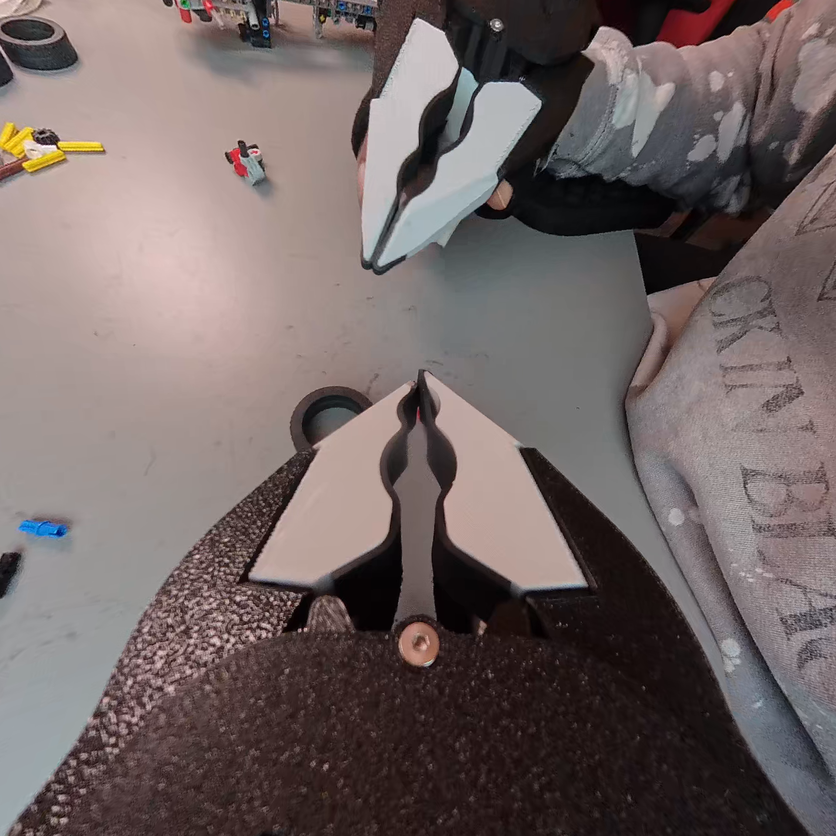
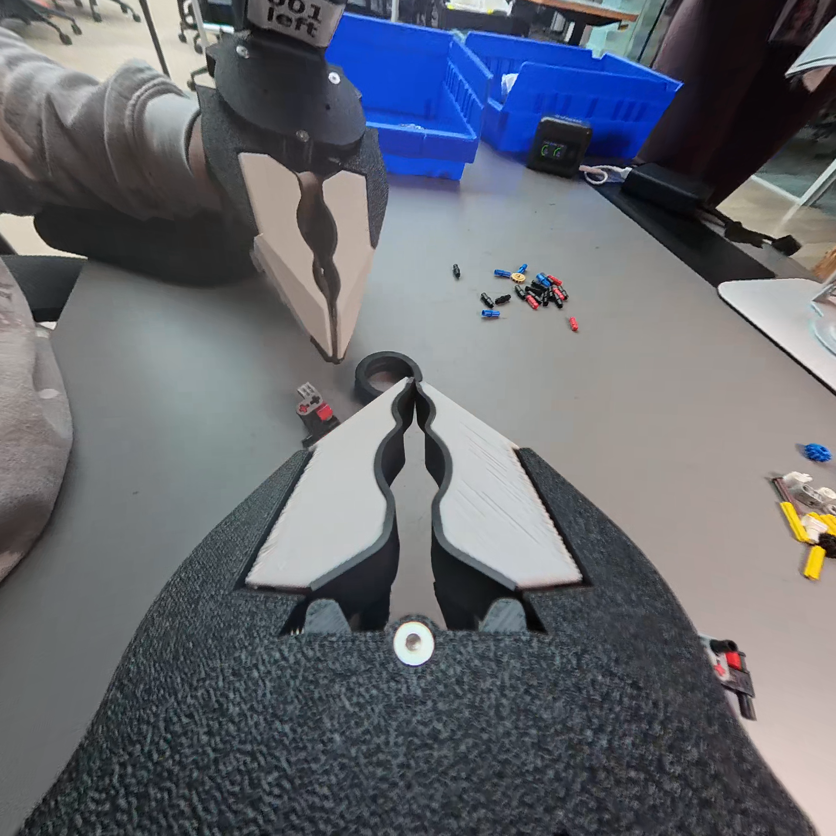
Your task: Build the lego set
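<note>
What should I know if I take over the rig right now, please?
Left claw: shut; a red speck shows between its fingers, and I cannot tell whether it is held.
Right claw: shut, nothing seen in it.
Both hover over the table, tips facing, near a loose black tyre and a small red-grey sub-assembly.
Pile of pins and yellow pieces lie apart; the partly built model is at the far edge.
Done: model started. Left: fit the loose parts.
</note>
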The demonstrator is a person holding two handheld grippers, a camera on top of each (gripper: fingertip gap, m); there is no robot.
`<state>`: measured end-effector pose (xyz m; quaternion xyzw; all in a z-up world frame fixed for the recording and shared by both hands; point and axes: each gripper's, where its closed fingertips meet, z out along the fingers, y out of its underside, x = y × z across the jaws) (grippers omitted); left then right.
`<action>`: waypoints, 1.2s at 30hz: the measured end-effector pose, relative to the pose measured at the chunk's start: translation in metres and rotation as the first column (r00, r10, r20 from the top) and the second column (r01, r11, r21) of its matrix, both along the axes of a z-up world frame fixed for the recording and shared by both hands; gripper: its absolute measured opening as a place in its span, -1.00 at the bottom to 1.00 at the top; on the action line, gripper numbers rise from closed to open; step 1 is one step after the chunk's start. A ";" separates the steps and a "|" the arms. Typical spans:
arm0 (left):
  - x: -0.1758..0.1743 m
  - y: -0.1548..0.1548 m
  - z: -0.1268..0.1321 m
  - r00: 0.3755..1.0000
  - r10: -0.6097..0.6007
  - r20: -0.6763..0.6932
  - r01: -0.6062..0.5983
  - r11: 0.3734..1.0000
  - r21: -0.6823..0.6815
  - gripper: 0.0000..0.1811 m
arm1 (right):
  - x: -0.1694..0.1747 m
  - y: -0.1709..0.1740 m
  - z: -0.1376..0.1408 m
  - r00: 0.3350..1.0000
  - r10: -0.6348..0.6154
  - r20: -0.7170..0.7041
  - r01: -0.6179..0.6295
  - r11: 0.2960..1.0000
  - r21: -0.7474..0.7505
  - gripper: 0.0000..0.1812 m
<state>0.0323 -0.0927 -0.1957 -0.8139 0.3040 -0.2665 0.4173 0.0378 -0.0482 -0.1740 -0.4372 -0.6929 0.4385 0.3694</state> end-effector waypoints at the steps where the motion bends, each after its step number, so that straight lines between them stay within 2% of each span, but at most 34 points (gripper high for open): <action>1: -0.003 0.001 -0.001 1.000 0.009 -0.013 -0.009 1.000 0.004 -1.00 | 0.000 -0.003 -0.002 1.000 0.017 0.013 -0.018 1.000 0.015 -1.00; 8: -0.015 0.002 -0.002 0.999 0.037 -0.022 -0.037 0.999 -0.003 -0.94 | 0.004 -0.039 -0.031 0.971 0.162 0.177 -0.181 0.978 0.099 -0.67; 11: -0.009 0.000 -0.003 1.000 0.010 -0.014 -0.010 1.000 -0.016 -0.89 | -0.002 -0.047 -0.051 0.949 0.150 0.278 -0.199 0.968 0.155 -0.52; 12: -0.006 -0.002 -0.004 1.000 -0.011 -0.011 0.010 1.000 -0.024 -0.83 | -0.003 -0.048 -0.058 0.939 0.144 0.312 -0.211 0.958 0.194 -0.53; 13: -0.003 -0.006 -0.006 0.999 -0.035 -0.014 0.035 0.999 -0.033 -0.77 | -0.004 -0.053 -0.057 0.942 0.165 0.291 -0.230 0.951 0.208 -0.71; 14: 0.000 -0.009 -0.008 0.998 -0.057 -0.023 0.056 0.998 -0.039 -0.70 | -0.005 -0.054 -0.053 0.950 0.166 0.265 -0.227 0.949 0.219 -0.80; 19: 0.008 -0.009 -0.009 0.995 -0.066 -0.069 0.067 0.998 0.008 -0.78 | -0.006 -0.055 -0.035 0.967 0.179 0.180 -0.214 0.957 0.197 -0.81; 24: 0.001 -0.001 0.011 1.000 -0.012 0.022 0.010 0.998 0.064 -0.90 | -0.011 -0.045 -0.014 0.991 0.133 0.003 -0.124 0.919 0.375 -0.81; 27: -0.006 0.005 0.031 0.996 0.033 0.078 -0.043 0.990 0.136 -0.90 | -0.014 -0.036 0.006 0.994 0.079 -0.078 -0.056 0.963 0.264 -0.82; 31: -0.008 0.007 0.035 0.996 0.041 0.084 -0.055 0.983 0.173 -0.90 | -0.014 -0.031 0.005 0.998 0.051 -0.046 -0.046 0.993 0.107 -0.75; 33: -0.007 0.007 0.036 0.996 0.038 0.081 -0.053 0.982 0.182 -0.90 | -0.013 -0.035 0.000 0.998 0.061 -0.020 -0.058 0.994 0.096 -0.71; 36: -0.012 0.009 0.036 0.996 0.057 0.067 -0.069 0.980 0.189 -0.90 | -0.014 -0.030 -0.004 0.999 0.045 -0.003 -0.044 0.991 0.124 -0.76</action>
